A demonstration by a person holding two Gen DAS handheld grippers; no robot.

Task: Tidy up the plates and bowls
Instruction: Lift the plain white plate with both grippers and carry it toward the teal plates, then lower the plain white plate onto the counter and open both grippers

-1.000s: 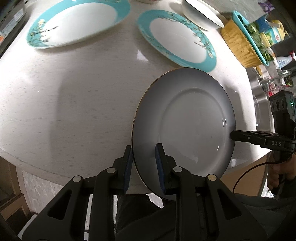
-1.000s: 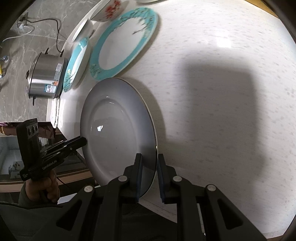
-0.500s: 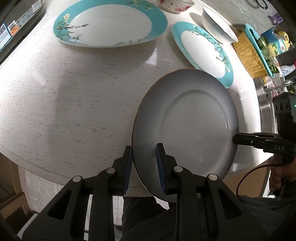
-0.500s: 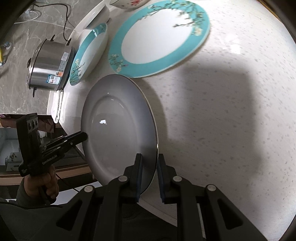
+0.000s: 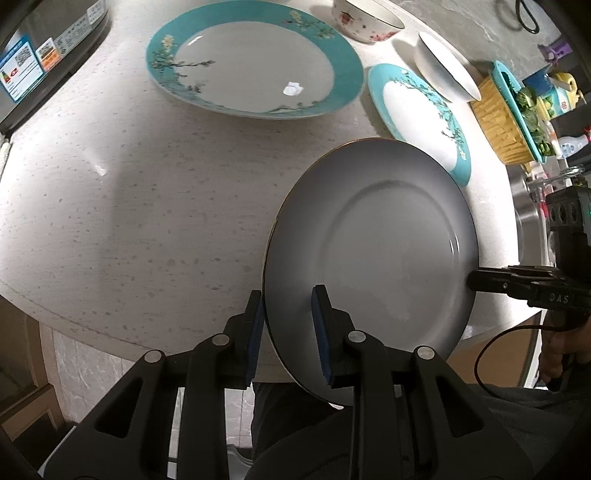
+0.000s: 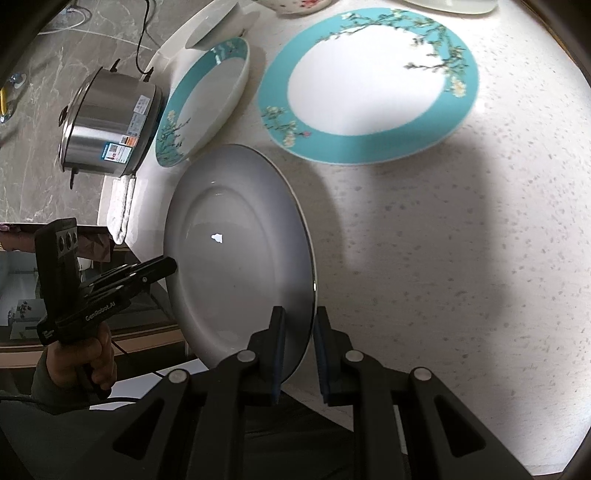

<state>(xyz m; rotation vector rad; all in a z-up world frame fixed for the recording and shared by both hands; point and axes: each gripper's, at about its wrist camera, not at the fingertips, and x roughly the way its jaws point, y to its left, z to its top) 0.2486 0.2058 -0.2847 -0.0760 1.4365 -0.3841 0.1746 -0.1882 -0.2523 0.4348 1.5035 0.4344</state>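
Observation:
A plain white plate (image 5: pixel 373 258) with a thin gold rim is held above the counter's front edge by both grippers. My left gripper (image 5: pixel 288 328) is shut on its near rim; the plate also shows in the right wrist view (image 6: pixel 240 254). My right gripper (image 6: pixel 298 347) is shut on the opposite rim and shows in the left wrist view (image 5: pixel 476 282). A large teal-rimmed floral plate (image 5: pixel 255 62) and a smaller teal-rimmed plate (image 5: pixel 421 110) lie on the counter beyond. A floral bowl (image 5: pixel 365 18) and a white bowl (image 5: pixel 443 70) stand at the back.
The speckled white counter (image 5: pixel 129 192) is rounded at its front edge. A steel cooker (image 6: pixel 107 125) stands at one end. A yellow basket with a teal tray of greens (image 5: pixel 513 107) stands beside a steel sink (image 5: pixel 528 221) at the other end.
Both grippers have carried the white plate forward toward the teal plates; the large teal plate and the bowls have come further into view. Both grips are unchanged.

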